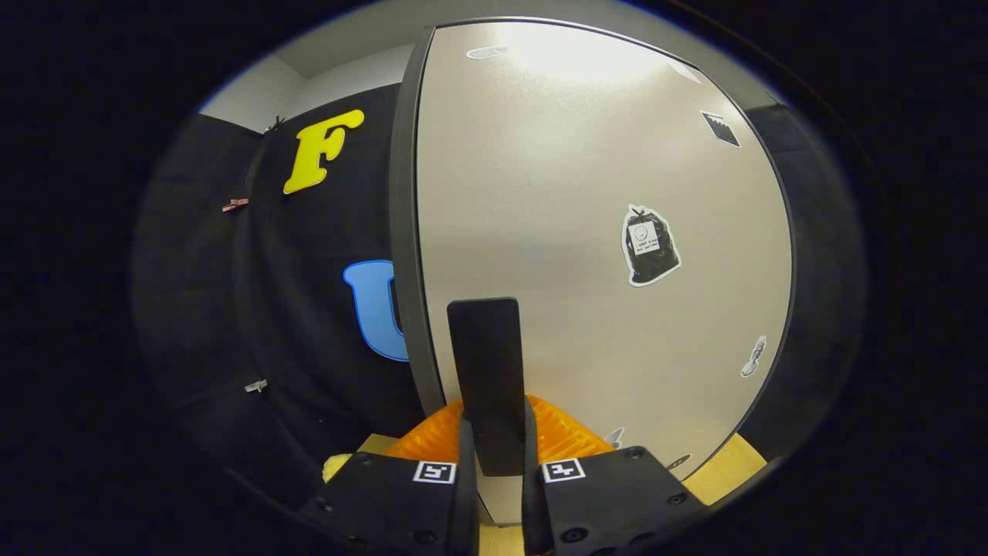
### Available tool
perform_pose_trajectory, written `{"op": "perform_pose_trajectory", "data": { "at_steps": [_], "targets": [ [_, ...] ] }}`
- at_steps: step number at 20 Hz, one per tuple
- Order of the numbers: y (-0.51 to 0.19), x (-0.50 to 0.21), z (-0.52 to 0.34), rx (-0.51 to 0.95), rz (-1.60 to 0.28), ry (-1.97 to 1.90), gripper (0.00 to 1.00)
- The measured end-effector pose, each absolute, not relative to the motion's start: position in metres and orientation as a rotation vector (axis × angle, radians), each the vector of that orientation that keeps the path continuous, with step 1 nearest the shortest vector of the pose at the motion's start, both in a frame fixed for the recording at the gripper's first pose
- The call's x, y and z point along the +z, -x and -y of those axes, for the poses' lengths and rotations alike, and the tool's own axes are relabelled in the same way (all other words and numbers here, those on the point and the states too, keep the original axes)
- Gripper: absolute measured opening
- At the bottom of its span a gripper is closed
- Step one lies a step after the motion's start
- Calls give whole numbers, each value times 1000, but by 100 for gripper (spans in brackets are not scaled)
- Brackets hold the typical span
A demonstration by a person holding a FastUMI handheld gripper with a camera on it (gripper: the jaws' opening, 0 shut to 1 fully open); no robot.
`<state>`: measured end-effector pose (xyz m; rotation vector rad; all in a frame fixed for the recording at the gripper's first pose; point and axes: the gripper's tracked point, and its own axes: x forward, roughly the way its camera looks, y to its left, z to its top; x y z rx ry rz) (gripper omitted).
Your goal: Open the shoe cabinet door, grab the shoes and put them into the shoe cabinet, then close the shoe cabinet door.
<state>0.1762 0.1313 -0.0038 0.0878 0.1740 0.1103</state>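
Note:
The shoe cabinet door [579, 193] stands very close in front of me, a pale panel in a dark frame with a few stickers on it. A flat dark handle [485, 347] sticks out from the door near its left edge and runs back between my fingers. My gripper [494, 421] is shut on that handle, one finger on each side of it. From here I cannot tell whether the door is closed or slightly ajar. The cabinet's inside is hidden behind the door.
The booth's black cloth wall [309, 309] hangs just left of the door's edge. A strip of light wooden surface [733, 463] shows under the door on both sides. A small pale yellow object [336, 466] lies at the lower left beside my gripper.

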Motion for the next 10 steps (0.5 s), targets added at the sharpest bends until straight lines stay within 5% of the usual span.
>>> {"op": "perform_pose_trajectory", "data": {
  "at_steps": [3, 10],
  "targets": [
    [-175, -5, -132, 131, -188, -76, 15],
    [-140, -3, -126, 193, -187, -70, 15]
  ]
}}
